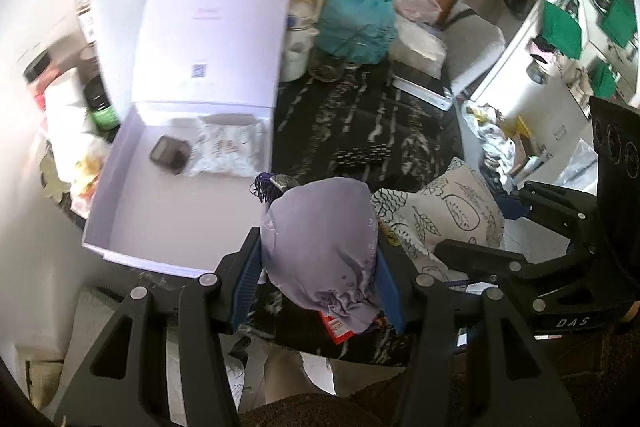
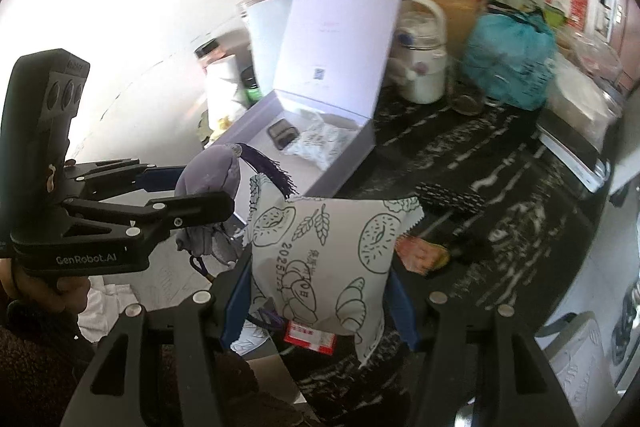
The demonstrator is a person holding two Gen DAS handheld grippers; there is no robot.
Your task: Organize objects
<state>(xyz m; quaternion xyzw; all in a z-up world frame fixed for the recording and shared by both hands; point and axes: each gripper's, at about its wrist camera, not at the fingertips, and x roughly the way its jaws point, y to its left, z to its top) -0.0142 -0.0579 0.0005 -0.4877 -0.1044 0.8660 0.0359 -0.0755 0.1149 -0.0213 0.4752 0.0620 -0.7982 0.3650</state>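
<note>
The left gripper (image 1: 320, 267) is clamped on a purple pouch (image 1: 320, 239); the right gripper (image 2: 320, 291) is clamped on a white snack bag (image 2: 320, 259). The open box (image 1: 132, 207) lies at ten o'clock, holding a dark case (image 1: 170, 154) and packet (image 1: 228, 151).

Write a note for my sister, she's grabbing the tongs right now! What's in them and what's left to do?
Left tongs: shut on the purple cloth pouch, held above the table edge.
Right tongs: shut on the white snack packet with bread drawings, also held up.
The lavender box stands open on the dark patterned table, its lid upright.
Done: a small dark case and a white printed packet lie inside the box.
Left: probably put the pouch and the snack packet into the box.
</note>
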